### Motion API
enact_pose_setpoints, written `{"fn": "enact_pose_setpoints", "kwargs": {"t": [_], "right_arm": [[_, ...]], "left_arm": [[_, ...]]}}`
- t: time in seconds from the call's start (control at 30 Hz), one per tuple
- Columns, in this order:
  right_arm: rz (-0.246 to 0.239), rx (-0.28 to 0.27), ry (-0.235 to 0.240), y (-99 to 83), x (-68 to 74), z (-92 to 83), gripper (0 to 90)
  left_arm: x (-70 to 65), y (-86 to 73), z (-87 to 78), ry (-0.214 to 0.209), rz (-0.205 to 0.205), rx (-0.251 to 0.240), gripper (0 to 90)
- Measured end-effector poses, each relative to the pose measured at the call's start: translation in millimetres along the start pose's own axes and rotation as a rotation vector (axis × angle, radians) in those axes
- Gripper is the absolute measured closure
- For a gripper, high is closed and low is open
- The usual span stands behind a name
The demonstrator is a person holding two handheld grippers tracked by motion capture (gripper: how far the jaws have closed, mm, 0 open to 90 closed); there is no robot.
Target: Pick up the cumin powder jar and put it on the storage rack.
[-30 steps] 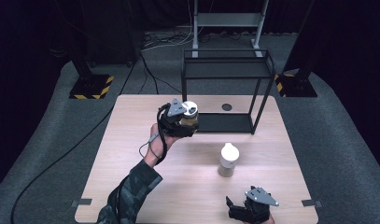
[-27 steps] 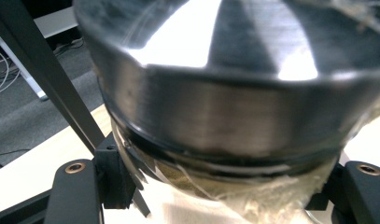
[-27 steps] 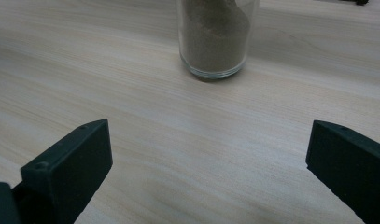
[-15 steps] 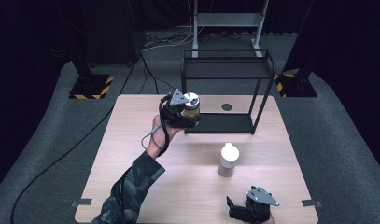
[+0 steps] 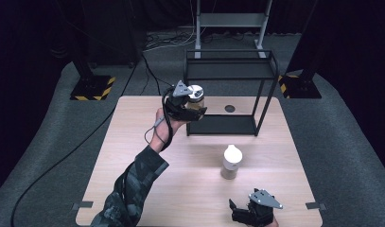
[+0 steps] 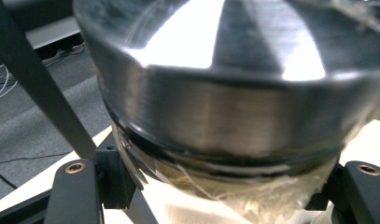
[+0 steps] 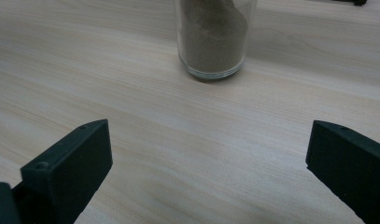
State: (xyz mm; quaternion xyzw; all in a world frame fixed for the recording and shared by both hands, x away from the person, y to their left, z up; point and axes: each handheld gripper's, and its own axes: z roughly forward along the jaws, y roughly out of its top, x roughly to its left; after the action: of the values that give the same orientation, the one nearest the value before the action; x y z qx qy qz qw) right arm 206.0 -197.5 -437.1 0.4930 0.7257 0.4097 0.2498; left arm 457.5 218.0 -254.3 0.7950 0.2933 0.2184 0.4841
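While clamped in the left tool, the jar hangs beside the rack.

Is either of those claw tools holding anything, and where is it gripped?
The left gripper holds a silver-lidded glass jar by its glass body just under the lid. The right gripper is open, holding nothing.

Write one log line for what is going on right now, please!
left gripper: shut on jar, held up by rack | right gripper: open, empty, near table edge | bottle: standing on table
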Motion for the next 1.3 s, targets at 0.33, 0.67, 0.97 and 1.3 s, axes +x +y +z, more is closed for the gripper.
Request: {"fn": "enact_pose_setpoints", "kwargs": {"t": [0.33, 0.67, 0.97, 1.3], "right_arm": [[0.003, -0.002, 0.001, -0.2, -2.0, -1.2, 0.0], [0.009, -0.004, -0.001, -0.4, -3.0, -2.1, 0.0], [0.005, -0.007, -0.003, -0.7, -3.4, -2.4, 0.0], [0.004, -0.008, -0.001, -0.5, -3.4, -2.7, 0.0]], "left_arm": [[4.2, 17.1, 4.4, -0.008, -0.002, 0.001, 30.7], [6.2, 33.3, 4.2, -0.009, 0.011, 0.003, 30.7], [12.4, 49.2, -3.5, -0.006, 0.006, -0.018, 30.7], [17.2, 68.5, -11.5, -0.01, 0.0, -0.041, 30.7]]}}
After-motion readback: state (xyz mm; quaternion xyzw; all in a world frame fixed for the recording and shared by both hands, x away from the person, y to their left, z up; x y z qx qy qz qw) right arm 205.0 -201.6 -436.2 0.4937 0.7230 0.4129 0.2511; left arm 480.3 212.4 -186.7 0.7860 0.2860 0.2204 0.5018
